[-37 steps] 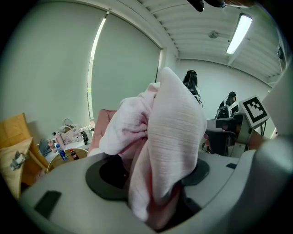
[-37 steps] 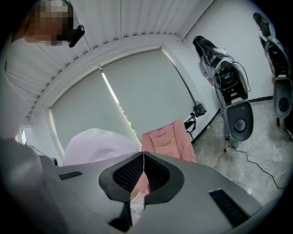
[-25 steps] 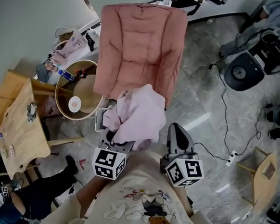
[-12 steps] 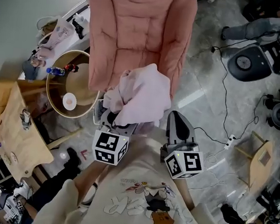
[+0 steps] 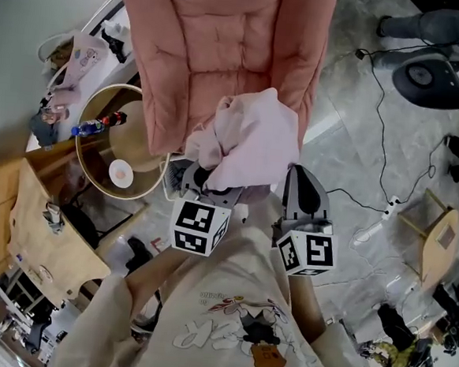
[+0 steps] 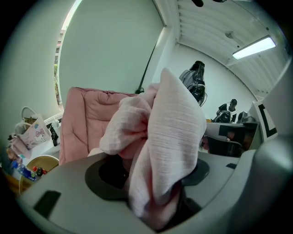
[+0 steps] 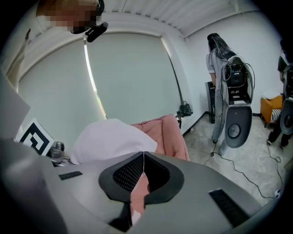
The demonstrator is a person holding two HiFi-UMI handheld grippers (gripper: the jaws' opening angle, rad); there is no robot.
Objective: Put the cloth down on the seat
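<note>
My left tongs [image 6: 154, 194] are clamped on the pink cloth [image 6: 170, 132], which bunches up above them. My right tongs [image 7: 143, 156] are pressed together. The seat [image 5: 216, 51] lies just ahead of both.

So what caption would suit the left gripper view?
Left gripper, jaws shut on a bunched pink cloth, facing the pink seat.

Floor and what stands on it

I'm looking down on a grey marbled floor [image 5: 349, 168]. It carries the pink armchair [image 5: 216, 51], with a round tan table [image 5: 141, 144] just beside it and a light wooden table [image 5: 48, 232] further out. A white power strip [image 5: 391, 206] lies well apart on the other side.
</note>
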